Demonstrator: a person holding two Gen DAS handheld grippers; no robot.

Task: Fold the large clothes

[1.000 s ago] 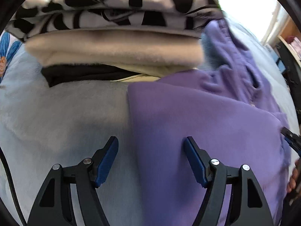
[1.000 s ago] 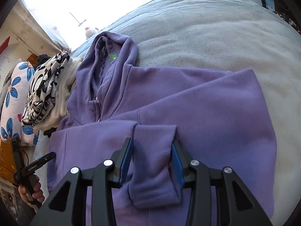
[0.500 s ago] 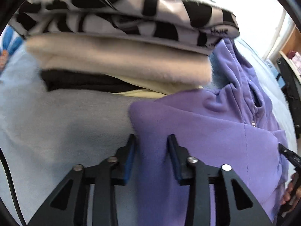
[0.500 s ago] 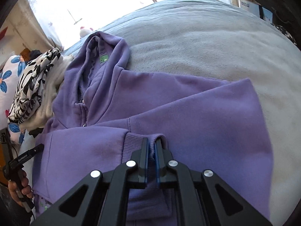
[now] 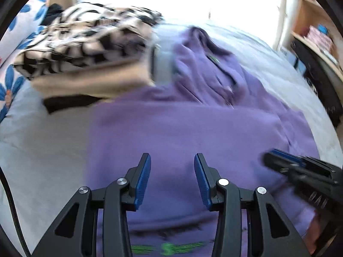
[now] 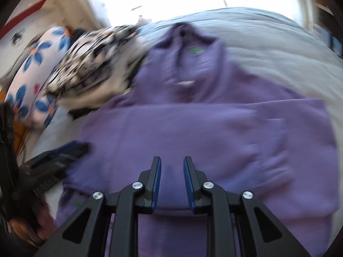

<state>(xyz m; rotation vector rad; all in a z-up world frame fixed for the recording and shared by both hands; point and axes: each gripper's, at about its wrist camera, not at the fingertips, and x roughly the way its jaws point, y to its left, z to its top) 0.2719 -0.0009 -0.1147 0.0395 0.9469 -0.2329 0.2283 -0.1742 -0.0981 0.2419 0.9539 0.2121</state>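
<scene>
A purple hoodie [image 5: 193, 128] lies flat on the grey bed cover [image 5: 42, 150], with its hood [image 6: 184, 42] at the far end. One sleeve is folded across the body, and its ribbed cuff [image 6: 276, 141] lies to the right. My left gripper [image 5: 172, 160] hovers over the folded sleeve with its pads apart and only flat cloth under them. My right gripper [image 6: 171, 160] is over the middle of the hoodie [image 6: 193, 128]. Its jaws are opening with nothing pinched between them. Each gripper shows blurred in the other's view: the right gripper [image 5: 289, 165] and the left gripper [image 6: 70, 150].
A stack of folded clothes [image 5: 85, 42], zebra print on top, sits at the hoodie's far left, close to its shoulder. A blue-flowered pillow [image 6: 38, 68] lies beyond the stack. Shelves and dark furniture [image 5: 317, 42] stand past the bed's right side. Bare grey cover [image 6: 278, 42] stretches right of the hoodie.
The right gripper was shut on the cuff and has let go; the cuff now lies to its right. Both grippers have pulled back and risen a little, and the left one has moved over the hoodie.
</scene>
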